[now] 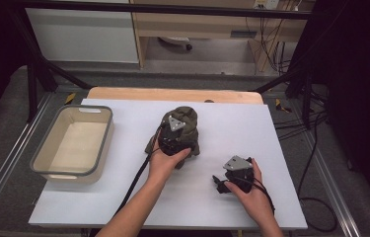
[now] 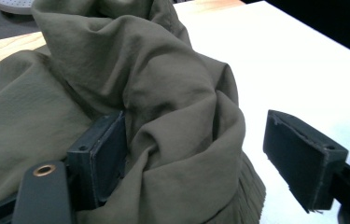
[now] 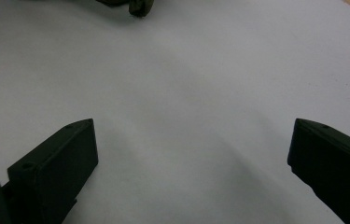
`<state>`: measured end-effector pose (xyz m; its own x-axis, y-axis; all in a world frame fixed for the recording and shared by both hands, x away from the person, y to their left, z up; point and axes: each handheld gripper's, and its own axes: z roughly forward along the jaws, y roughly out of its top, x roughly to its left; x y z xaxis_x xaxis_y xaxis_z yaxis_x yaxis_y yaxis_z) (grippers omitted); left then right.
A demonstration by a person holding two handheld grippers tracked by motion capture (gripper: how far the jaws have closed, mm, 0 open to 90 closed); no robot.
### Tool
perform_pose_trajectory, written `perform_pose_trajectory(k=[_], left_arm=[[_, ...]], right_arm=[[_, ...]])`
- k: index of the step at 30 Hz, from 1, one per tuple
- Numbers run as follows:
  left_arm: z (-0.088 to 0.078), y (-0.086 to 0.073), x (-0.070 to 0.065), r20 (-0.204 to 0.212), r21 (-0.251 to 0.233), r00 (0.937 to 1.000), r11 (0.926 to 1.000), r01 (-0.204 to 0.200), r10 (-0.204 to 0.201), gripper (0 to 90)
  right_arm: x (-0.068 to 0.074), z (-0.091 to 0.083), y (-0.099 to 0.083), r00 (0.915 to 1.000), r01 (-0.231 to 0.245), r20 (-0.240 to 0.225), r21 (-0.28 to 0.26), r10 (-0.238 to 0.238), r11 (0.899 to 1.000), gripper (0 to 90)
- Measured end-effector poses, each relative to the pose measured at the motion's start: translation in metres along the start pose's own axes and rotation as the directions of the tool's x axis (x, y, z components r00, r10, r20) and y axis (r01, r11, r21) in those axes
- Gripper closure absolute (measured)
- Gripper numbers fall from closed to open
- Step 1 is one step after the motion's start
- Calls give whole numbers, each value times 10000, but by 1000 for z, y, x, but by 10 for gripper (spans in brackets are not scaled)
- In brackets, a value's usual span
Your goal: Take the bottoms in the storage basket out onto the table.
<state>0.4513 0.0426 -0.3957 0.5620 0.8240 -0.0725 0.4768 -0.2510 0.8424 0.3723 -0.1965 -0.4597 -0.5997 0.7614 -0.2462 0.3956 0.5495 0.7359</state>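
Olive-green cloth [image 1: 182,126] is sitting bunched in a heap at the middle of the white board [image 1: 123,197], with the empty grey-rimmed bin [image 1: 42,148] lying well apart at its 9 o'clock.

Left gripper [image 1: 175,143] is pressing into the heap's near side from 6 o'clock. In the left gripper view its jaws are standing well apart: one pad is lying against a fold of the cloth [image 2: 163,116], the other is hanging clear over the board, so nothing is being pinched.

Right gripper [image 1: 222,182] is resting low at the heap's 4 o'clock, jaws spread wide over bare board, holding nothing.

Judgement: the step in hand looks like a release or re-grip on the cloth. To do it well, the left jaws should be straddling one thick fold rather than the loose outer skin, closing low so the bundle lifts as a whole; the right gripper could be steadying the trailing hem.

View notes: the high view is giving the layout of bin, heap and both hands, but is hiding the left jaws behind the gripper body. The left gripper view is showing the pad-to-fold contact. The right gripper view [image 3: 189,158] is showing open jaws, with a scrap of cloth at 12 o'clock.
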Motion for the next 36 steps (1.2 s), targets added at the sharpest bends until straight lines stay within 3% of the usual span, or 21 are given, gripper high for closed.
perform_pose_trajectory(k=[6, 17, 27, 36], left_arm=[[-7, 0, -1, 107, -33, 9999, 9999, -109, 109, 203], [-25, 5, -5, 207, -473, 9997, 9988, 141, -131, 198], [-32, 7, -5, 360, -540, 9988, 9979, 353, -333, 182], [-41, 10, -4, 21, -789, 9996, 9965, 274, -273, 175]], right_arm=[[0, 0, 0, 10000, -15, -41, -7, 15, 10000, 22], [0, 0, 0, 10000, 24, -21, 24, -24, 10000, 22], [1, 0, 0, 10000, 32, -30, -10, -32, 10000, 22], [1, 0, 0, 10000, 30, -28, -14, -30, 10000, 23]])
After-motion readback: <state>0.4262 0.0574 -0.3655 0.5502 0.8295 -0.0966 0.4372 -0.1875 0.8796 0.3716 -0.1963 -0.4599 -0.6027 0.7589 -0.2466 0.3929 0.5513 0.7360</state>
